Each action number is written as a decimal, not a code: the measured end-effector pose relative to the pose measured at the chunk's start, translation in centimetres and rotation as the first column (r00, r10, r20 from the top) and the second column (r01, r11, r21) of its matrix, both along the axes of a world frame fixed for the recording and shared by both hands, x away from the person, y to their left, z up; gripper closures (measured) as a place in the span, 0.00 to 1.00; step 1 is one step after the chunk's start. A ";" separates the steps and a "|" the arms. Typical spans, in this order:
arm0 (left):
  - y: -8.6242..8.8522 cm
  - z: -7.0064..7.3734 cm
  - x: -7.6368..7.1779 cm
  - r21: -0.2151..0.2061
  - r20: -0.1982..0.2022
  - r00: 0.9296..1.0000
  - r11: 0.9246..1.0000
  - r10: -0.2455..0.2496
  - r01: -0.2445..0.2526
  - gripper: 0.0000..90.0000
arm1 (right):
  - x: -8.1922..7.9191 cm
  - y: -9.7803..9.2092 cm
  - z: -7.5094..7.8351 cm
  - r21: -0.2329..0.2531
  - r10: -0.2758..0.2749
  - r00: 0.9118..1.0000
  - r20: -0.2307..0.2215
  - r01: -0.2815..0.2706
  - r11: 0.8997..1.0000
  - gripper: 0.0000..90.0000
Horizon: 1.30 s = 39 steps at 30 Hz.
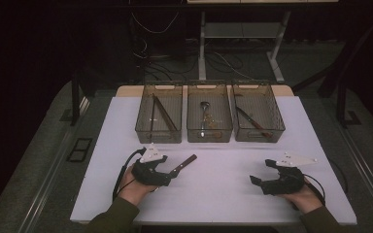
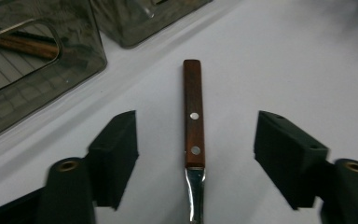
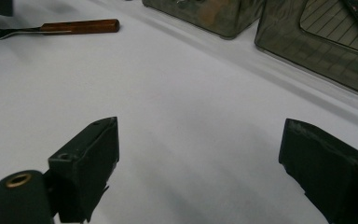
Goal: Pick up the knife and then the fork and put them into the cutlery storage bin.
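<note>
— While lying flat on white counter (image 1: 223, 189), wooden-handled fork (image 2: 194, 135) between the spread jaws of left hand-held gripper (image 2: 196, 154), touching neither pad.
— And right hand-held gripper (image 3: 200, 158)?
— Wide open too, holding nothing, well apart from fork, over bare counter near three bins (image 1: 210, 136).

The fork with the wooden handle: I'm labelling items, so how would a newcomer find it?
On the white table, look in front of the three smoky bins. The fork lies loose between the left tongs, the one utensil outside a bin.
</note>
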State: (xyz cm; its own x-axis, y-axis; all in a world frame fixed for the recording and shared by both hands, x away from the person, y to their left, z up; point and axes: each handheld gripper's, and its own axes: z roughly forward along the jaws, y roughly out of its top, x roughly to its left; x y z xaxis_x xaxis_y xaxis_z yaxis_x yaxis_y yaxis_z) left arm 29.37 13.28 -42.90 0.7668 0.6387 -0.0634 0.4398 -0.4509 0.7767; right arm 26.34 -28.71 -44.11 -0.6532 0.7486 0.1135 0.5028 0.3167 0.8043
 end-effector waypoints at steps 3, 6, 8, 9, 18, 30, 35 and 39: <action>-0.3 -0.3 0.5 0.023 -0.018 1.000 1.000 -0.003 0.004 0.47 | 0.0 0.0 0.0 -0.001 0.005 1.000 0.001 -0.005 1.000 0.14; -0.6 -0.6 0.8 0.053 -0.051 0.999 0.998 -0.018 0.020 0.55 | 0.0 0.0 0.1 -0.005 0.007 1.000 0.003 -0.007 1.000 0.14; -0.9 -0.8 1.0 0.086 -0.067 0.997 0.996 -0.023 0.028 0.59 | 0.0 0.0 0.0 -0.011 0.009 1.000 0.005 -0.009 1.000 0.14; -1.0 -0.8 1.0 0.097 -0.073 0.997 0.995 -0.024 0.031 0.61 | 0.1 0.0 0.0 -0.011 0.009 1.000 0.005 -0.009 1.000 0.14; -1.7 -0.5 2.3 0.153 -0.137 0.990 0.986 -0.040 0.061 0.69 | 0.0 0.0 0.1 -0.009 0.007 1.000 0.007 -0.007 1.000 0.14; -2.5 -0.8 2.1 0.194 -0.145 0.989 0.979 -0.043 0.071 0.77 | 0.0 -0.1 0.2 -0.007 0.007 1.000 0.015 -0.007 1.000 0.14; -2.7 -0.8 1.8 0.228 -0.115 0.992 0.971 -0.051 0.076 0.79 | 0.0 -0.1 0.3 -0.007 0.008 1.000 0.012 -0.008 1.000 0.14; -2.6 -0.9 1.8 0.231 -0.111 0.991 0.968 -0.070 0.095 0.85 | 0.0 0.0 0.2 -0.011 0.013 1.000 0.015 -0.013 1.000 0.14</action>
